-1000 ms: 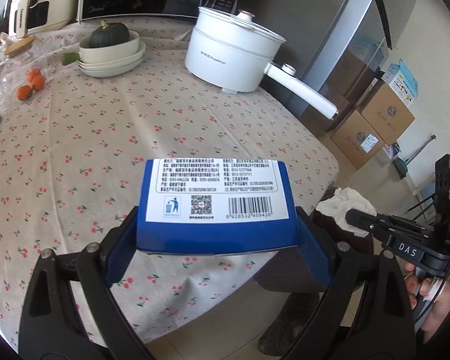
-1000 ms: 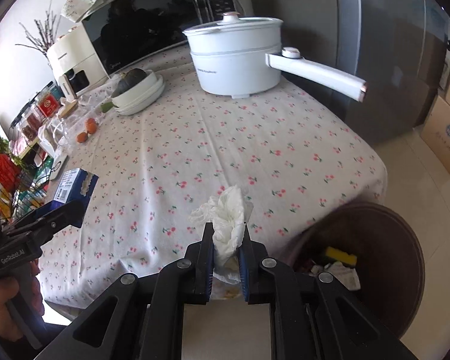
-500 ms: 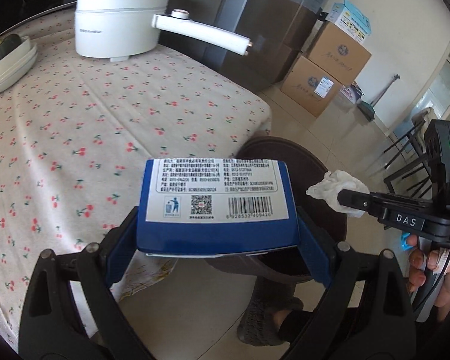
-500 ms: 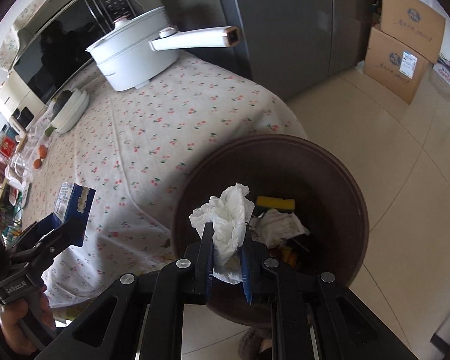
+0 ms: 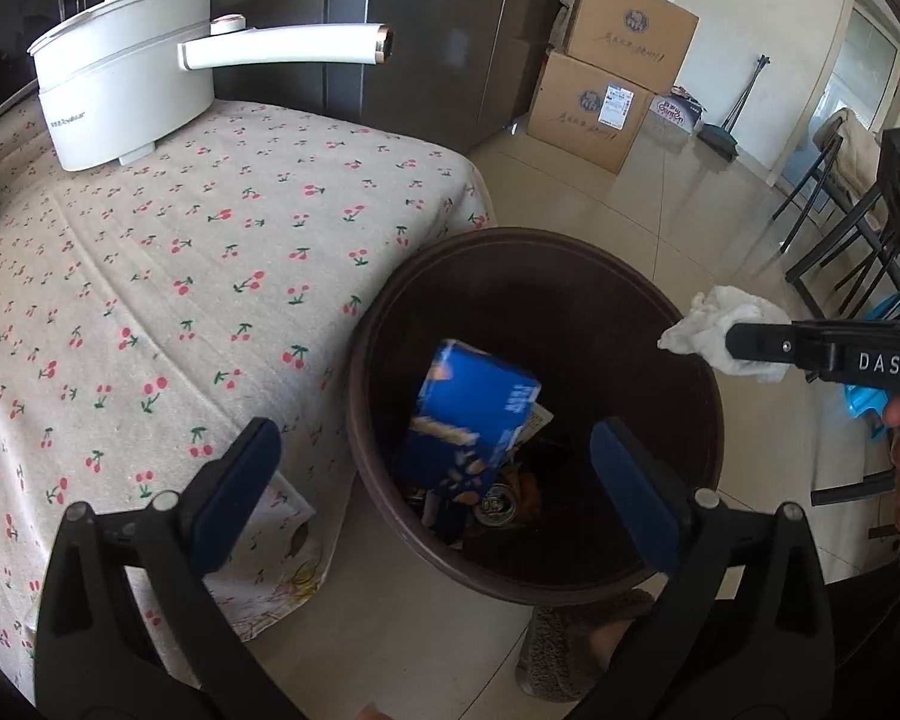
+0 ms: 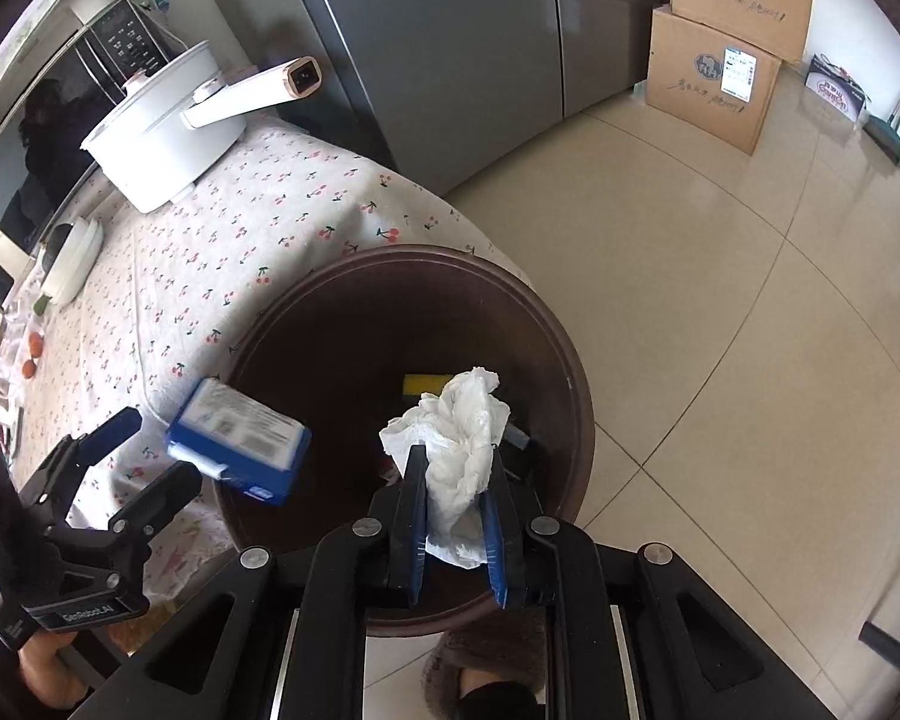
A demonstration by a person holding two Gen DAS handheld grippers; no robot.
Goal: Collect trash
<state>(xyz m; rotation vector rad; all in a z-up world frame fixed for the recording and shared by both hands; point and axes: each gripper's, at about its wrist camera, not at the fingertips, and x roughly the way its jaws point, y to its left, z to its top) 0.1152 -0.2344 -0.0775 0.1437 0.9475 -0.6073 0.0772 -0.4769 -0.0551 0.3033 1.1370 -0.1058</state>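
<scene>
Blurred blue box [image 6: 237,440], bin [image 6: 570,360] bottom dark

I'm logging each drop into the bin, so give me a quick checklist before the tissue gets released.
1. Blue cardboard box free of the left tongs, whose jaws are opening: ok.
2. Box over the round brown plastic bin: ok.
3. Crumpled white tissue gripped by the right tongs: ok.
4. Tissue above the bin's opening: ok.
5. Room left in the bin: ok.
</scene>
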